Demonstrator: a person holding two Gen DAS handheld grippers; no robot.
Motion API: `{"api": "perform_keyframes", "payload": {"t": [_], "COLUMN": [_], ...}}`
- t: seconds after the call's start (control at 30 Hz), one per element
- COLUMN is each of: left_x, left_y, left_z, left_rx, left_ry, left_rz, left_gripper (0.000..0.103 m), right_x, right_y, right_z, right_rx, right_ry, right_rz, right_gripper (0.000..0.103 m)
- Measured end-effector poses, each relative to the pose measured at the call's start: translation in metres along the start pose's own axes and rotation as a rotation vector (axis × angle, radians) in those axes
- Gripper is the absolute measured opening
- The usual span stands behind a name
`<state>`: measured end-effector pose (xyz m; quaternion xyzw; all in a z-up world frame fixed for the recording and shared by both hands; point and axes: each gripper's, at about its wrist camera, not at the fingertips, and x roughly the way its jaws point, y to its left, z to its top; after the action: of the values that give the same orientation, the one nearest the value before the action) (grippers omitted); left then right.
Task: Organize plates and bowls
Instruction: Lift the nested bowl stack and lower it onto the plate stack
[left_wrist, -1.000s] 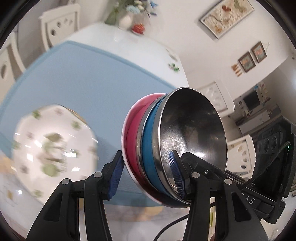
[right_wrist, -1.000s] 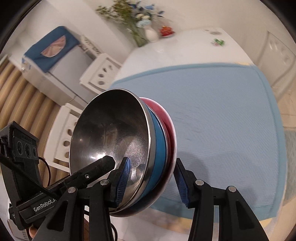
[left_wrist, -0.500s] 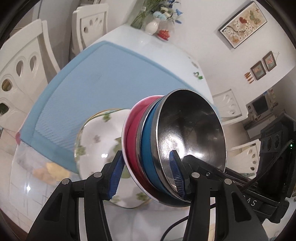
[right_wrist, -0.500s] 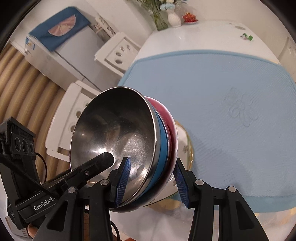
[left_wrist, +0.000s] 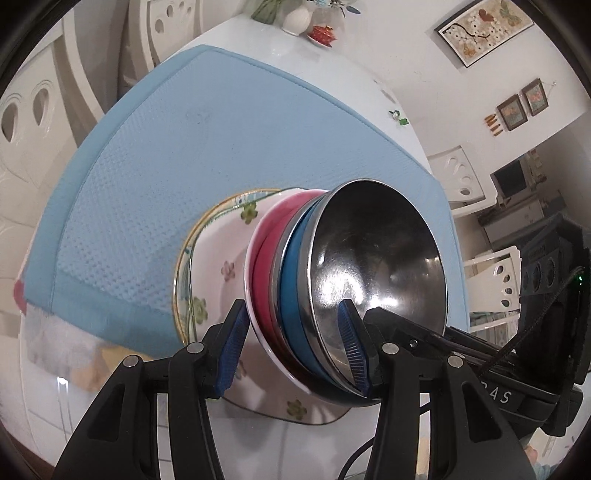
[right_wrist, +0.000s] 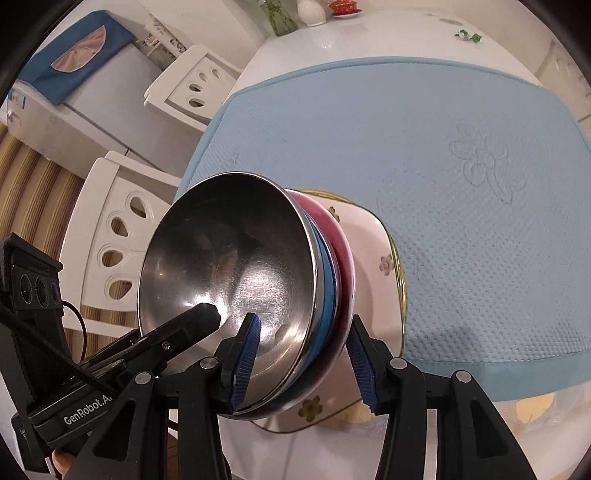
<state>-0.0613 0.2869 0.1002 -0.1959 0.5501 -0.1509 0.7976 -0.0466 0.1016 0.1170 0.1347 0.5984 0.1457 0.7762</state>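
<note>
- White dining table (left_wrist: 354, 62) fills both wrist views, with one large blue mat (left_wrist: 207, 147) spread over most of it; we count at least three white cut-out chairs (right_wrist: 122, 236) around it, and three framed pictures (left_wrist: 484, 29) on the far right wall.
- At the far end of the table we see one white vase (left_wrist: 295, 18) and one small red dish (left_wrist: 323, 33) beside it.
- One flower-patterned plate (left_wrist: 221, 266) with a gold rim lies at the near edge of the mat, partly off it onto the bare table.
- One nested stack of three bowls (left_wrist: 347, 291) hangs just over that plate: red bowl (left_wrist: 266, 254) outermost, blue bowl (left_wrist: 293, 280) in the middle, steel bowl (right_wrist: 229, 258) innermost.
- We see the stack tipped on edge, so its axis runs roughly level from left to right; the open mouth faces right in the left wrist view and left in the right wrist view. We cannot tell whether the red bowl touches the plate.
- Two claws hold it, one at each side of the rim. Left gripper (left_wrist: 291, 347) pinches the stacked rims at a narrow gap, one blue pad inside the steel bowl, one behind the red.
- Right gripper (right_wrist: 303, 365) grips the same stack likewise.
</note>
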Motion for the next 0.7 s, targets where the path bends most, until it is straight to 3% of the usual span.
{"api": "perform_keyframes", "payload": {"t": [0.37, 0.7], "left_x": [-0.002, -0.032], "left_y": [0.018, 0.025], "left_z": [0.009, 0.014], "left_rx": [-0.047, -0.063], "left_ry": [0.037, -0.064], "left_rz": [-0.071, -0.052], "left_gripper": [0.048, 0.048], "right_x": [-0.005, -0.042], "right_y": [-0.007, -0.003], "right_z": [0.003, -0.005], "right_rx": [0.086, 0.072], "right_ry": [0.030, -0.047], "right_rz": [0.017, 0.004], "right_gripper": [0.047, 0.049]}}
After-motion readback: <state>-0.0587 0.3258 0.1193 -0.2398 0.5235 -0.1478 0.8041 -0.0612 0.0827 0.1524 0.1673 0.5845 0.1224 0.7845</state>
